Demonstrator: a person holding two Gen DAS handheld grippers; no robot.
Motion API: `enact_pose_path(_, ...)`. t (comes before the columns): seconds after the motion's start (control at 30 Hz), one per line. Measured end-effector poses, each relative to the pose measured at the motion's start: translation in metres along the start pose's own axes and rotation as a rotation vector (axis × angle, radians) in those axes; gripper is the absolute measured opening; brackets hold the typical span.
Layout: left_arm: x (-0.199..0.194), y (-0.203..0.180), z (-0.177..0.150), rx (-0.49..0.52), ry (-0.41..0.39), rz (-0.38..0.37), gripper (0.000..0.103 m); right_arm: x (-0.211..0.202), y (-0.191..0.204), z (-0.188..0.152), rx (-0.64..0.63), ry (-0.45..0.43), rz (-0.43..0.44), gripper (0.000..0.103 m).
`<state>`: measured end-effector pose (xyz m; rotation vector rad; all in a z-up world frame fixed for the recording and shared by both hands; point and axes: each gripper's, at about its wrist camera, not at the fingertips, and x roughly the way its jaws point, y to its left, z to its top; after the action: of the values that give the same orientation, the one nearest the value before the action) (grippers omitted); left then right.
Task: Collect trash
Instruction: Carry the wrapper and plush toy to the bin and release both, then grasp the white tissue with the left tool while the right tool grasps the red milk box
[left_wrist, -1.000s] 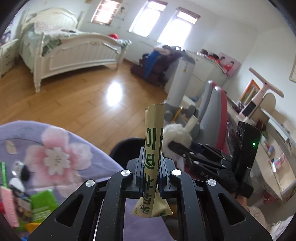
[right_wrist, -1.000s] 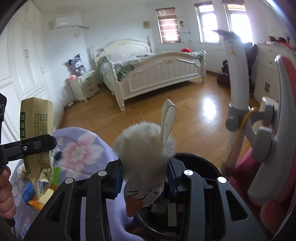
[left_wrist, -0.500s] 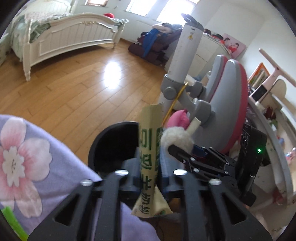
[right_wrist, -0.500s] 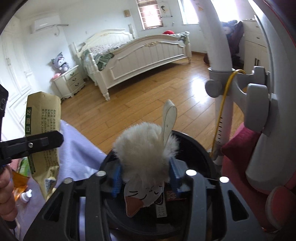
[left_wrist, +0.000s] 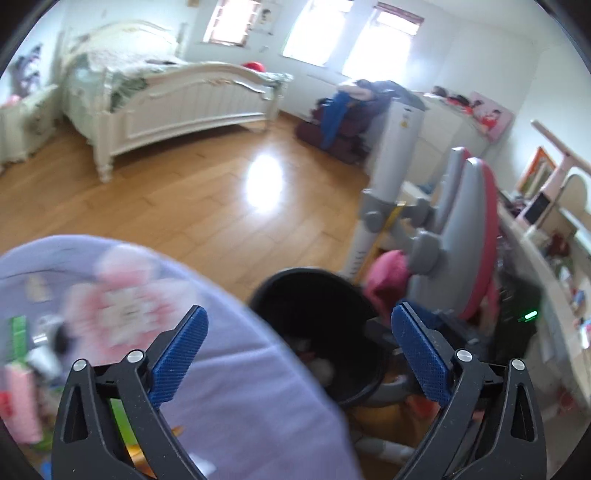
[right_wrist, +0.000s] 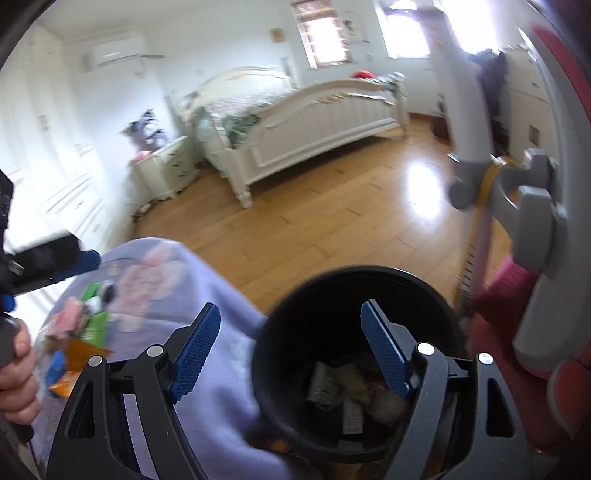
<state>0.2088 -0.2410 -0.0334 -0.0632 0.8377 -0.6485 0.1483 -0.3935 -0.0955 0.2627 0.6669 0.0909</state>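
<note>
Both tools have just opened wide and hold nothing: the left tool (left_wrist: 297, 334) no longer grips the packet, the right tool (right_wrist: 290, 330) no longer grips the plush toy. Trash (right_wrist: 354, 391) lies in the bin (right_wrist: 295, 369) below.

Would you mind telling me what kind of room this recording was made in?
Most likely a child's bedroom. A white bed with a nightstand beside it stands on the wooden floor, and a pink-and-grey study chair sits by a cluttered desk.
</note>
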Motion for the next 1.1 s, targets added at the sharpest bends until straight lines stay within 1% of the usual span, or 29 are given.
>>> enact_pose_path(0.1,-0.036,0.033,-0.016,-0.039,0.002,0.077,0.098,-0.005,0.036,0.004,-0.054,-0.002,0.067,0.078)
enact_pose_path(0.23,-0.09,0.093,-0.041,-0.112,-0.022,0.172,0.098,-0.007,0.094,0.008,-0.133,0.028,0.168,0.078)
enact_pose_path(0.3,-0.117,0.129,-0.056,-0.155,-0.034,0.24,0.098,-0.005,0.119,0.01,-0.163,0.05,0.214,0.078)
enact_pose_path(0.4,-0.154,0.179,-0.081,-0.203,-0.049,0.348,0.098,0.004,0.168,0.009,-0.231,0.1,0.308,0.078)
enact_pose_path(0.43,-0.166,0.197,-0.091,-0.212,-0.048,0.382,0.098,0.006,0.181,0.009,-0.255,0.114,0.333,0.078)
enact_pose_path(0.47,-0.172,0.207,-0.097,-0.213,-0.044,0.402,0.098,0.01,0.198,0.008,-0.292,0.132,0.369,0.078)
enact_pose_path(0.5,-0.178,0.22,-0.104,-0.212,-0.031,0.429,0.098,0.015,0.218,0.007,-0.341,0.153,0.415,0.078)
enact_pose_path(0.53,-0.183,0.235,-0.113,-0.21,-0.011,0.464,0.098,0.019,0.231,0.007,-0.374,0.166,0.439,0.078)
enact_pose_path(0.57,-0.185,0.245,-0.118,-0.21,0.005,0.48,0.098,0.023,0.248,0.004,-0.42,0.179,0.464,0.078)
enact_pose_path(0.63,-0.188,0.263,-0.13,-0.215,0.035,0.492,0.098,0.038,0.284,-0.001,-0.528,0.212,0.499,0.078)
enact_pose_path(0.7,-0.186,0.278,-0.14,-0.213,0.06,0.472,0.098,0.057,0.317,-0.007,-0.635,0.257,0.51,0.078)
enact_pose_path(0.77,-0.182,0.286,-0.145,-0.206,0.07,0.46,0.098,0.073,0.342,-0.014,-0.714,0.293,0.529,0.078)
enact_pose_path(0.8,-0.18,0.288,-0.145,-0.206,0.074,0.466,0.096,0.082,0.353,-0.018,-0.75,0.307,0.537,0.078)
enact_pose_path(0.83,-0.178,0.292,-0.147,-0.21,0.084,0.481,0.088,0.091,0.361,-0.021,-0.778,0.319,0.539,0.078)
enact_pose_path(0.9,-0.171,0.3,-0.148,-0.23,0.11,0.502,0.08,0.106,0.374,-0.027,-0.824,0.336,0.53,0.078)
enact_pose_path(1.0,-0.164,0.303,-0.149,-0.244,0.1,0.489,0.076,0.127,0.385,-0.035,-0.871,0.36,0.509,0.078)
enact_pose_path(1.07,-0.161,0.302,-0.148,-0.227,0.094,0.489,0.07,0.136,0.389,-0.041,-0.893,0.369,0.49,0.078)
enact_pose_path(1.1,-0.162,0.301,-0.148,-0.226,0.089,0.489,0.064,0.138,0.393,-0.044,-0.905,0.37,0.485,0.079)
